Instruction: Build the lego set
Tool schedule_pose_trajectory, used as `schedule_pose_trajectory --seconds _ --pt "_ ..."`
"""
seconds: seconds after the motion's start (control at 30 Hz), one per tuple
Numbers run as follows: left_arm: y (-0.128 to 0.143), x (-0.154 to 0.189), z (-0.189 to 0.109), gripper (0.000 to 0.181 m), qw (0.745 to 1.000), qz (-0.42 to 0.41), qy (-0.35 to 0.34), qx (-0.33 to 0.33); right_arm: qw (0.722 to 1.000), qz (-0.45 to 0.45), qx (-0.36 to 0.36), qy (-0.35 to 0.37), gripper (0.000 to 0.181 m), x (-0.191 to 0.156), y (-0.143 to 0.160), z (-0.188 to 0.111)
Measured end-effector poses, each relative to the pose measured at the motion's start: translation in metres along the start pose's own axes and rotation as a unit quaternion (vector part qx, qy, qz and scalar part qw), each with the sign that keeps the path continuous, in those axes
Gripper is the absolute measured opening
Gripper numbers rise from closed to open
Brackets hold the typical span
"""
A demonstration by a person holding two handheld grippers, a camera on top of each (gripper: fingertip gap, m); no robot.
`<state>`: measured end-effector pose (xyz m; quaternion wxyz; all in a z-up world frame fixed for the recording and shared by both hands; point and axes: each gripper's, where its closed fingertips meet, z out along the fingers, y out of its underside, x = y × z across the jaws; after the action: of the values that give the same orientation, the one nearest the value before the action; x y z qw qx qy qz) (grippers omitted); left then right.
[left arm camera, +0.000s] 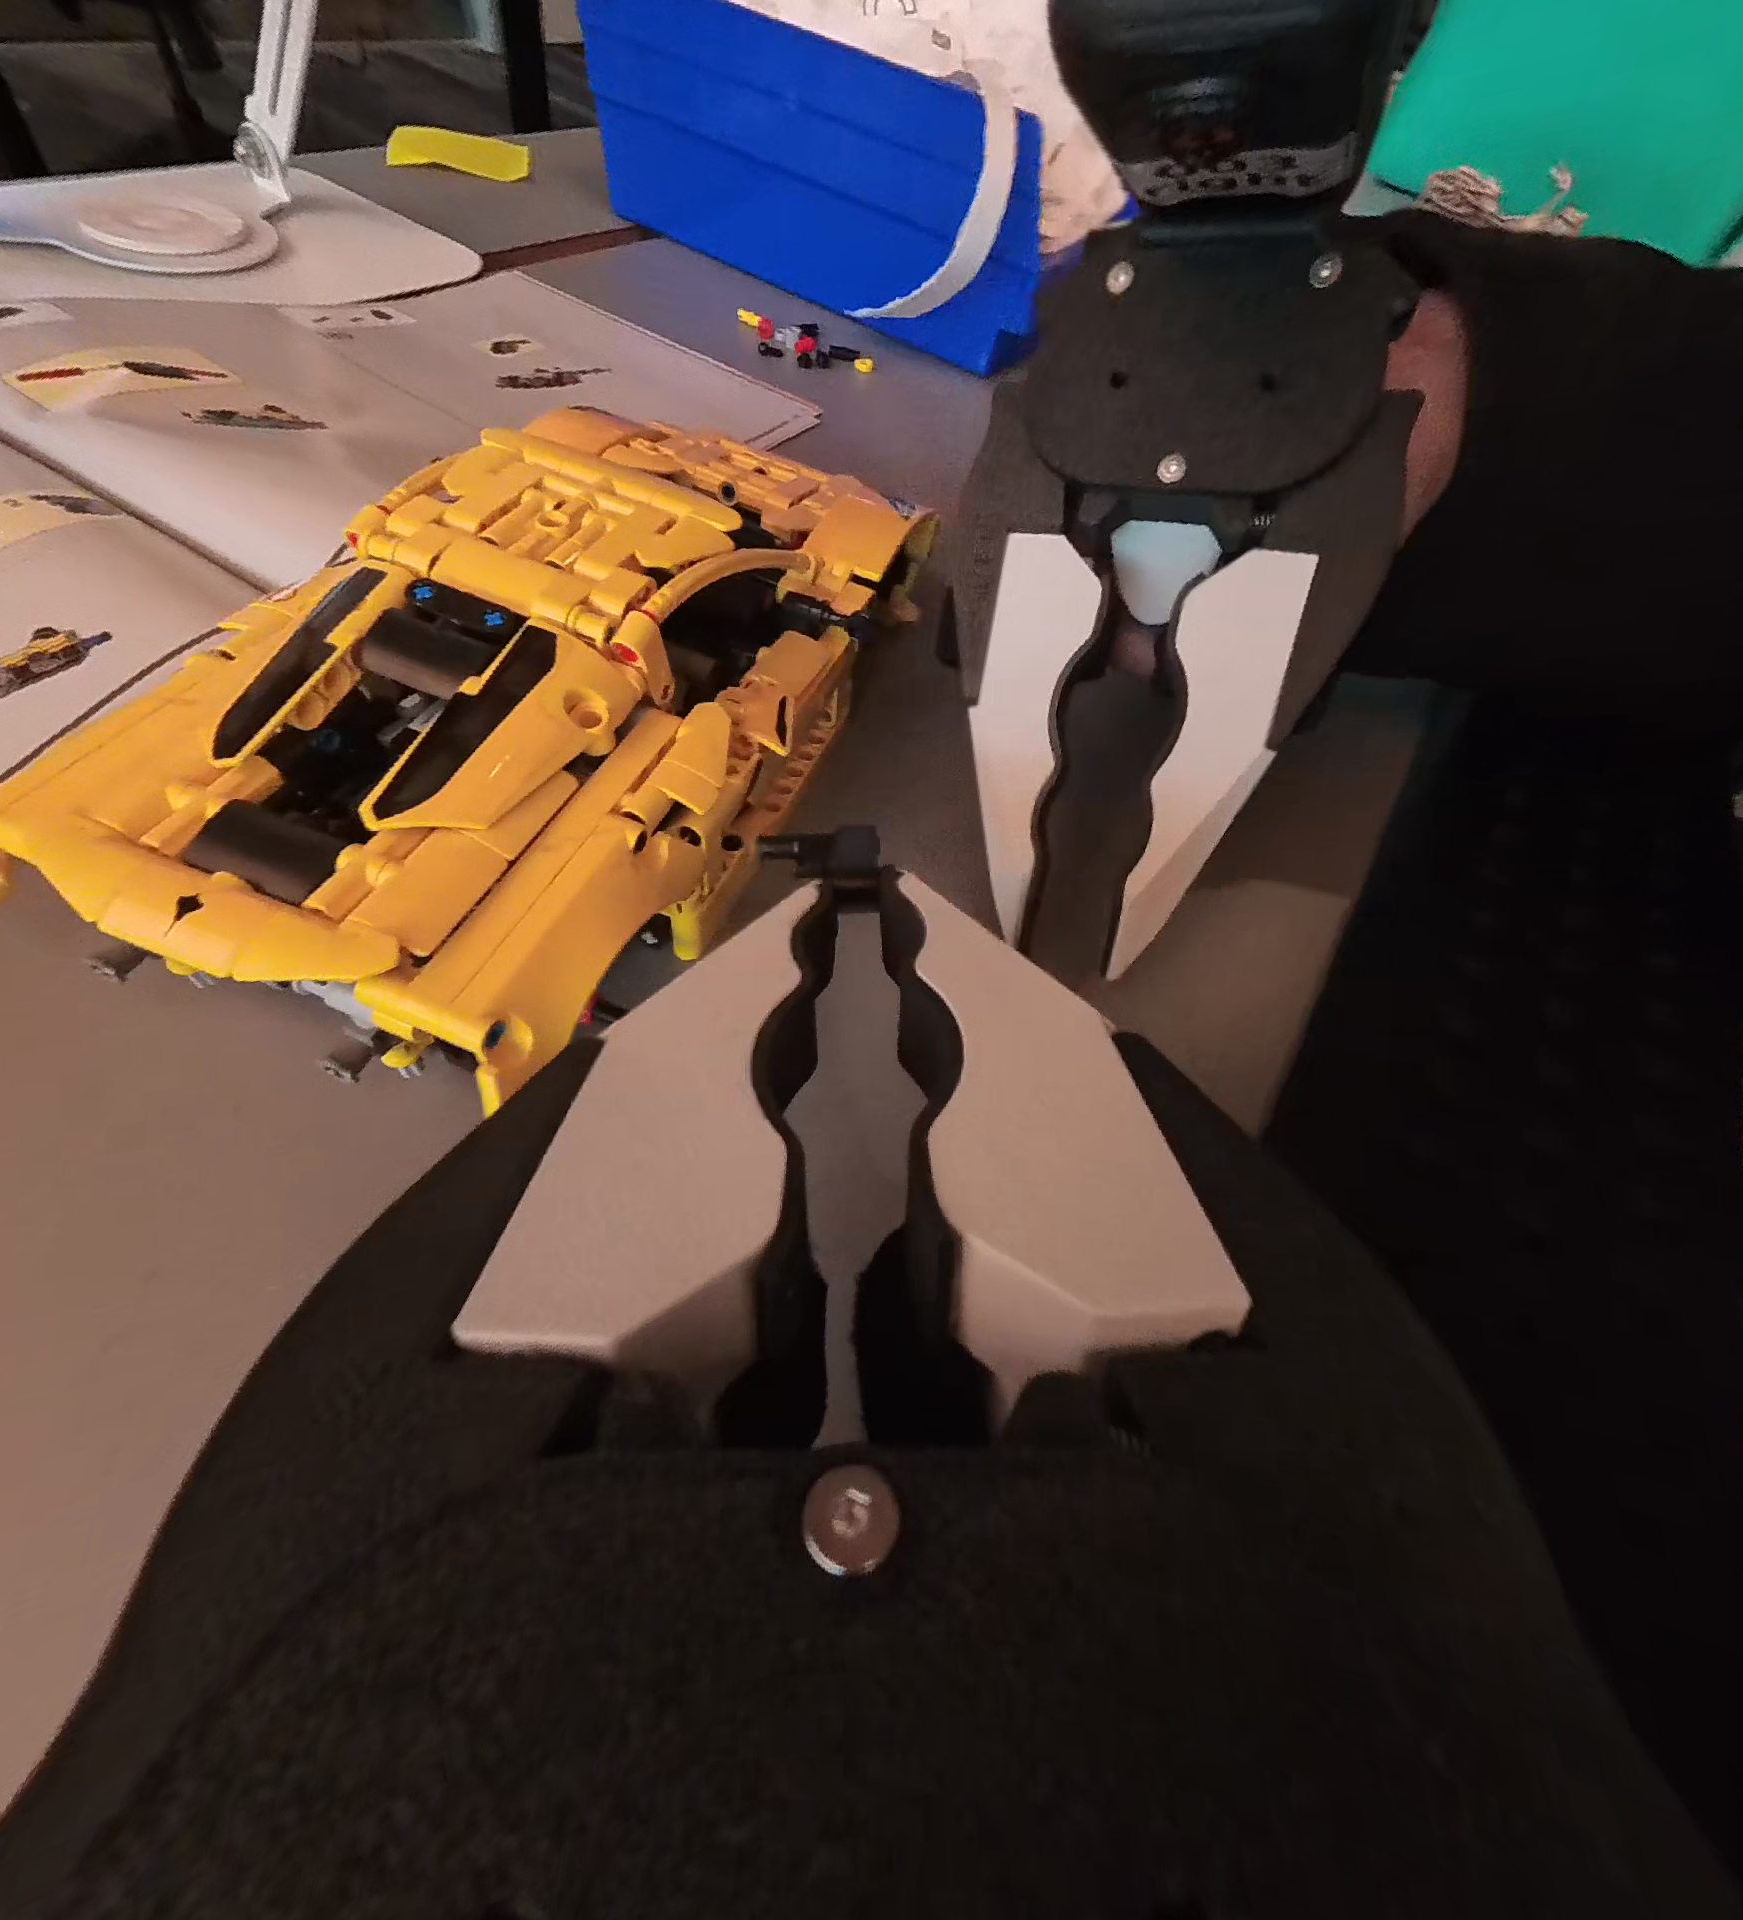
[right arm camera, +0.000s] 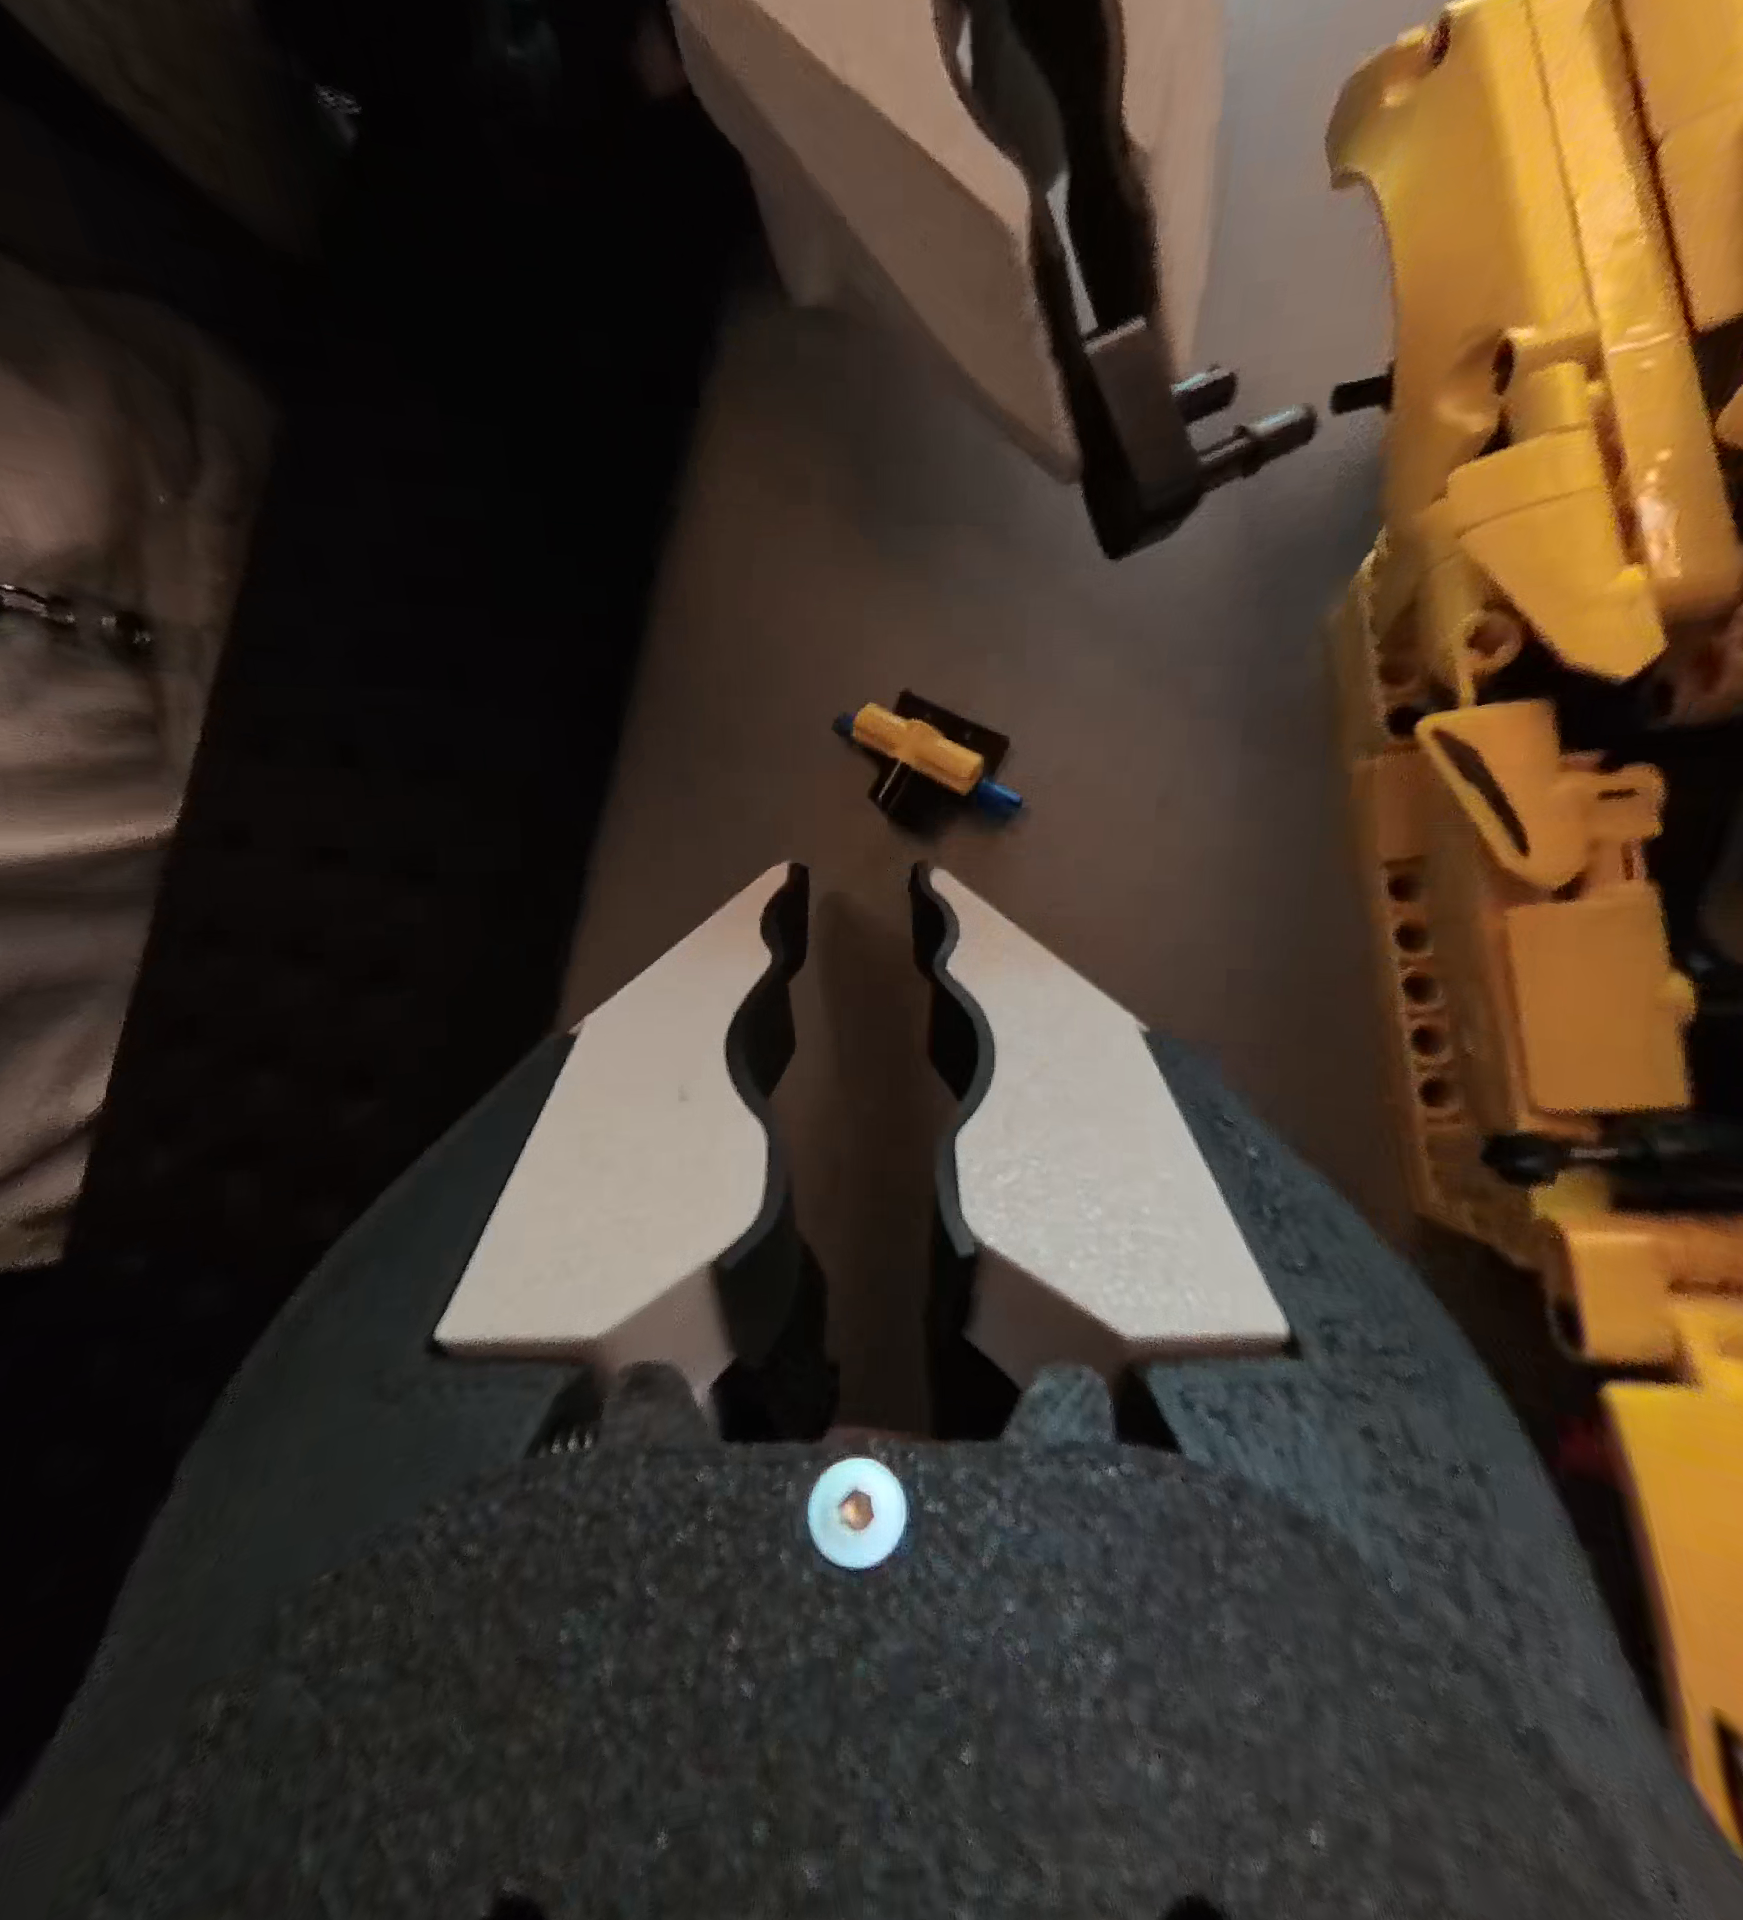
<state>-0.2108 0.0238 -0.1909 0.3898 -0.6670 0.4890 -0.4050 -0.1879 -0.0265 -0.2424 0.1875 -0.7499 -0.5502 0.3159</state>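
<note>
my left gripper (left arm camera: 851, 883) jaws pinching black pin piece (left arm camera: 825, 850) at tips, just beside yellow car (left arm camera: 451, 727) side, not touching. my right gripper (right arm camera: 859, 883) jaws spread a little, nothing between them, hovering over grey table (right arm camera: 1106, 727) near small yellow-black piece (right arm camera: 924, 764) with blue pin ends, lying loose beside car. manual (left arm camera: 223, 416) open beyond car. loose parts (left arm camera: 805, 343) by blue bin (left arm camera: 794, 156).

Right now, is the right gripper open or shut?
Open. The right gripper shows table between its fingers and holds nothing; the small yellow piece lies just beyond.
</note>
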Motion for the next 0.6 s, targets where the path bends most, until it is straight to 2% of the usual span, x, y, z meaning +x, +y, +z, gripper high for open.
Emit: schedule_pose_trajectory --seconds 0.2,0.27,0.4,0.5,0.6 --pt "0.000 0.012 0.000 0.008 0.993 0.072 0.088 -0.013 0.995 0.026 0.054 0.082 0.023 0.001 -0.013 -0.010" --pt "0.002 0.013 0.003 0.007 0.988 0.073 0.129 -0.030 0.992 0.036 0.070 0.095 0.023 -0.002 -0.017 -0.007" --pt "0.010 0.006 0.012 0.008 0.980 0.062 0.169 -0.082 0.986 0.085 0.076 0.122 0.022 0.002 -0.015 0.008" --pt "0.006 0.011 0.013 0.008 0.976 0.049 0.196 -0.077 0.981 0.085 0.071 0.158 0.009 0.008 -0.013 0.010" --pt "0.007 0.013 0.013 0.008 0.975 0.051 0.205 -0.068 0.983 0.056 0.069 0.163 0.008 0.010 -0.011 0.007"
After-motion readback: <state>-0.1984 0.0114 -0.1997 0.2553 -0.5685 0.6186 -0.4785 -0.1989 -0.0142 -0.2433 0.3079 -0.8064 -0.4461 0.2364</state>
